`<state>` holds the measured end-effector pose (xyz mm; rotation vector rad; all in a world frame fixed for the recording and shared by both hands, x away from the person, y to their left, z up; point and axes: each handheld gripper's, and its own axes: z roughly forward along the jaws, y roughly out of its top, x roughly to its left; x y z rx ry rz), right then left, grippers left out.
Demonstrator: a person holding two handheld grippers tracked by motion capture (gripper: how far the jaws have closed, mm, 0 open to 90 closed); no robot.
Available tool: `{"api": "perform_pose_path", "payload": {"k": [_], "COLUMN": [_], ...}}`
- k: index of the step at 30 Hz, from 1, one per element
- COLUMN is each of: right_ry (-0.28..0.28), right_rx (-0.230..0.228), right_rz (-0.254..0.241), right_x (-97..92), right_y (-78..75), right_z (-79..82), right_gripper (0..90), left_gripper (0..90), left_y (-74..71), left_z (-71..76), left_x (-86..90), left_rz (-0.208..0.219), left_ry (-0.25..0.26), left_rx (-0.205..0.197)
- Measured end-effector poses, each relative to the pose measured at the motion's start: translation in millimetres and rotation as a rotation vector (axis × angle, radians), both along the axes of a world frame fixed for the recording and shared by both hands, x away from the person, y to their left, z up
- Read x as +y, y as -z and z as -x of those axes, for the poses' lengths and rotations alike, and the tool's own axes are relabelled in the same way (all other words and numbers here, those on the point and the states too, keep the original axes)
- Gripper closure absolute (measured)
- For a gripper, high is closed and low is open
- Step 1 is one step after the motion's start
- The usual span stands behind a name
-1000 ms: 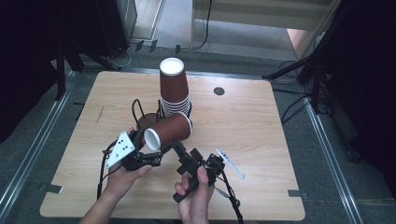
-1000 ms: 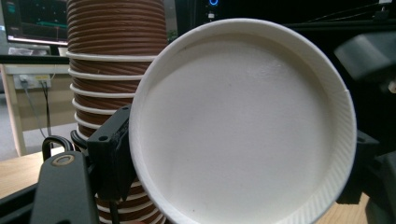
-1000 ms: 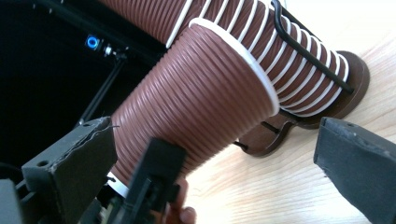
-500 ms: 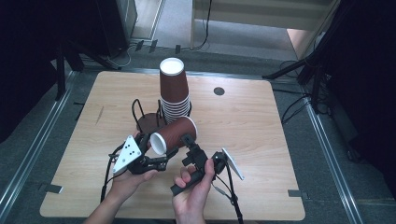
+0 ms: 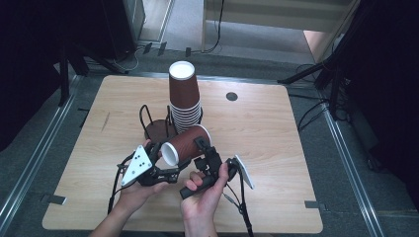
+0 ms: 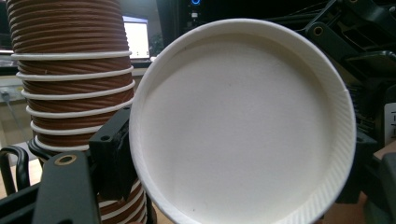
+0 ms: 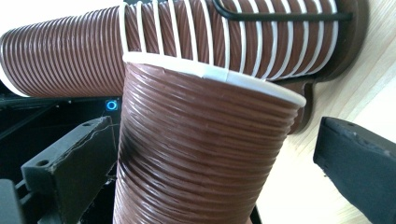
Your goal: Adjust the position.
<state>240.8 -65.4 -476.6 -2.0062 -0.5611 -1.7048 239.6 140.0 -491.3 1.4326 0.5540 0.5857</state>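
Observation:
A brown ribbed paper cup [image 5: 188,144] lies sideways in the air over the table's near middle, with its white base toward my left gripper [image 5: 165,165]. That base [image 6: 243,126] sits between the left fingers [image 6: 109,154], which have just closed a little more and are shut on it. My right gripper [image 5: 205,150] straddles the cup's body [image 7: 201,158]. It is open: one finger [image 7: 70,163] is close beside the cup and the other finger [image 7: 359,158] stands apart. Just behind stands a tall stack of upturned brown cups [image 5: 184,98].
The stack sits in a black wire holder on a brown round base [image 5: 157,131], whose left half holds no cups. The wooden table [image 5: 276,138] has a small dark round hole [image 5: 231,96] at the back. Dark stands and cables ring the table.
The cup and both hands have drifted slightly right. The right gripper's jaws have come up from below and now sit around the cup's body.

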Motion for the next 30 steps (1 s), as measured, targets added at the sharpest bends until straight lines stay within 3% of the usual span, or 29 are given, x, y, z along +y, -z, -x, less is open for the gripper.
{"api": "perform_pose_path", "payload": {"k": [8,20,30], "right_ry": [0.007,-0.006,-0.063], "right_rx": [-0.007,0.021,0.021], "right_rz": [-0.033,-0.043,-0.063], "right_x": [-3.7,-2.3,-5.9], "right_y": [-0.1,4.9,9.6], "right_z": [-4.2,-9.8,-15.0], "right_gripper": [0.0,0.0,0.0], "left_gripper": [22.4,22.6,22.7], "left_y": [0.7,1.2,1.4], "left_z": [1.8,4.0,2.9], "left_x": [-3.3,-5.8,-3.1], "left_rz": [-0.038,-0.042,-0.041], "left_ry": [0.016,0.051,0.091], "left_rx": [-0.021,-0.026,-0.015]}}
